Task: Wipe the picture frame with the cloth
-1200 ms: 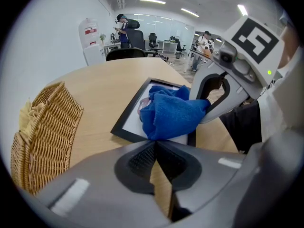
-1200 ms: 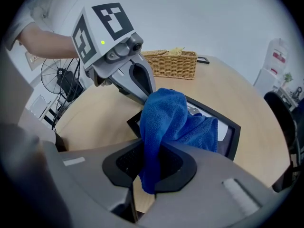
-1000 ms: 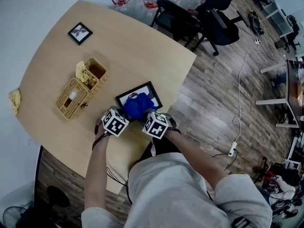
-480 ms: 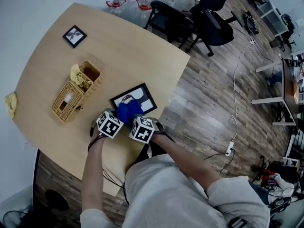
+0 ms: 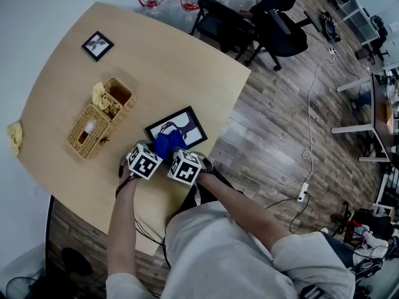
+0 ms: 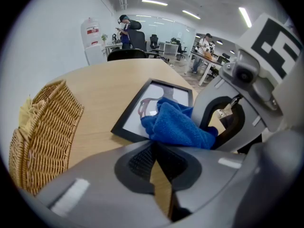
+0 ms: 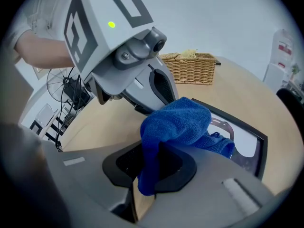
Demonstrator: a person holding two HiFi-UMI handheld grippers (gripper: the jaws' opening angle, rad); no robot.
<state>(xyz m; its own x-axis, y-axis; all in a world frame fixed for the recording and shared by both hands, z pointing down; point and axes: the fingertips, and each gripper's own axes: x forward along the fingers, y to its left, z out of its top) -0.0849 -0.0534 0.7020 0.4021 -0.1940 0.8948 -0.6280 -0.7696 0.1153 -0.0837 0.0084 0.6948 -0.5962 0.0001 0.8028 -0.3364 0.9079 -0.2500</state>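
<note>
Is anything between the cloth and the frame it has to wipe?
Nothing visible does. The right gripper is shut on the cloth, which lies directly on the frame. The left gripper, shut and empty, sits beside the cloth, not under it.

picture frame (image 5: 187, 124): near corner under cloth (image 5: 167, 143) | basket (image 6: 45, 127): cut by left edge | small frame (image 5: 98, 45): print unreadable

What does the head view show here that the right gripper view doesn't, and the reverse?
Only the head view: a small picture frame at the far corner of the table, a yellow rag at its edge, office chairs. Only the right gripper view: the right gripper, fingers shut on the blue cloth. Both: that cloth on the large picture frame, and the wicker basket.
</note>
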